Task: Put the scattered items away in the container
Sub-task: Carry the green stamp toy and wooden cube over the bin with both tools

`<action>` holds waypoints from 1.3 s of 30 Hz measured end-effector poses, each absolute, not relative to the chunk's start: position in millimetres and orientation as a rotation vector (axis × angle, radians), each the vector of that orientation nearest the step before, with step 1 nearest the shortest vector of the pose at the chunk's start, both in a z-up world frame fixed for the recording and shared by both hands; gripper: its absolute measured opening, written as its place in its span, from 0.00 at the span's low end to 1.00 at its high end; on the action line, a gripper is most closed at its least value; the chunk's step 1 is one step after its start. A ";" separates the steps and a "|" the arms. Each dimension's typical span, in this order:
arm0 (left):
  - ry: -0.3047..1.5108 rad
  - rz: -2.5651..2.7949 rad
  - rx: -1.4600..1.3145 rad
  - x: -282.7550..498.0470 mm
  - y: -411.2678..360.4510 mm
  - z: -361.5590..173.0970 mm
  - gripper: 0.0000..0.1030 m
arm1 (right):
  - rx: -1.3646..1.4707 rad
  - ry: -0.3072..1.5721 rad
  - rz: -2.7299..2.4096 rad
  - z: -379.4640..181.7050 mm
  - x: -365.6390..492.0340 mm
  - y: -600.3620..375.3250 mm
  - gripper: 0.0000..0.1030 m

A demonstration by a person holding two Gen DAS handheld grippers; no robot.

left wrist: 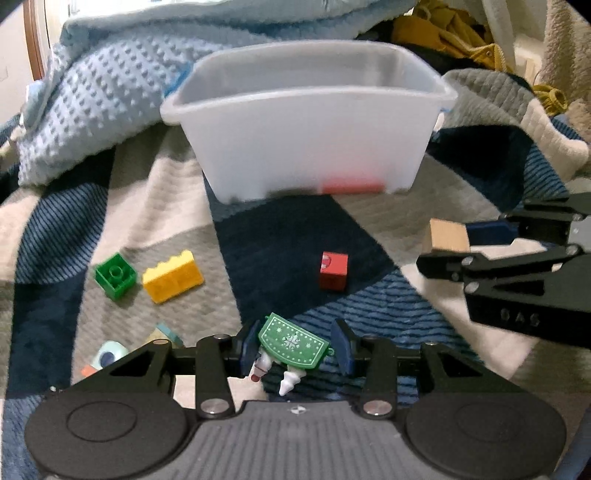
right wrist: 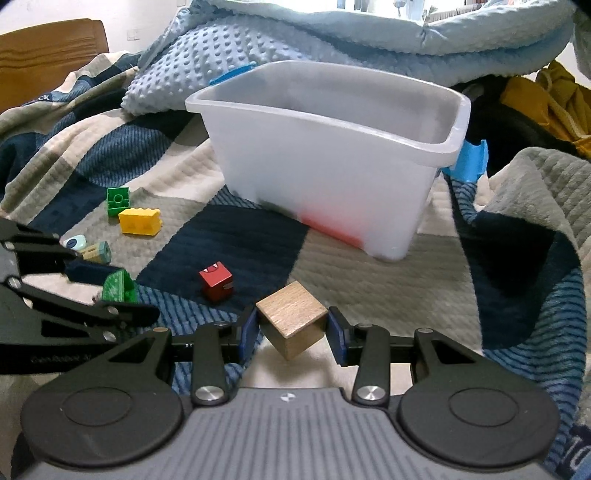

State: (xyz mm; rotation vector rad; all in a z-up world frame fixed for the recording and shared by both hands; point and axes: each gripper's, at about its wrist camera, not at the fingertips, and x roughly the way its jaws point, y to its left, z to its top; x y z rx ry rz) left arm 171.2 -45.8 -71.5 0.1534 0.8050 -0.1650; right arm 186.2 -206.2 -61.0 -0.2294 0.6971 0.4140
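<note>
My left gripper [left wrist: 295,347] is shut on a green toy piece [left wrist: 293,341] with white snowflake print, and small white parts hang under it. The right wrist view shows that gripper [right wrist: 129,291] at the left with the green piece [right wrist: 118,286]. My right gripper [right wrist: 291,328] is shut on a tilted wooden cube [right wrist: 291,317], held just above the quilt; the left wrist view has it [left wrist: 447,240] at the right. The translucent white bin [left wrist: 306,147] [right wrist: 325,177] stands ahead, something red showing through its wall. A red cube [left wrist: 333,271], yellow brick [left wrist: 173,276] and green brick [left wrist: 115,275] lie loose.
Everything rests on a blue, grey and cream patchwork quilt [right wrist: 240,240]. Two small pale blocks [right wrist: 75,242] [right wrist: 98,252] lie at the left. A light blue dotted blanket [left wrist: 110,110] is piled behind the bin, beside yellow clothing [left wrist: 443,33]. A blue clip [right wrist: 467,160] sits on the bin's right rim.
</note>
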 end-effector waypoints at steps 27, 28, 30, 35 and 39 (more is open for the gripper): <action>0.585 -0.124 0.233 193.2 -54.7 44.3 0.45 | -0.128 0.505 0.354 16.2 178.3 -188.8 0.42; 0.577 -0.123 0.238 197.3 -55.0 47.7 0.45 | -0.127 0.498 0.354 19.0 182.4 -188.2 0.42; 0.563 -0.121 0.239 206.2 -55.8 54.5 0.45 | -0.121 0.485 0.352 23.8 189.0 -187.7 0.42; 0.547 -0.118 0.250 232.3 -59.0 62.8 0.45 | -0.108 0.468 0.337 30.8 212.2 -191.9 0.42; 0.542 -0.118 0.262 255.7 -65.4 63.6 0.45 | -0.105 0.455 0.329 35.8 233.2 -194.4 0.42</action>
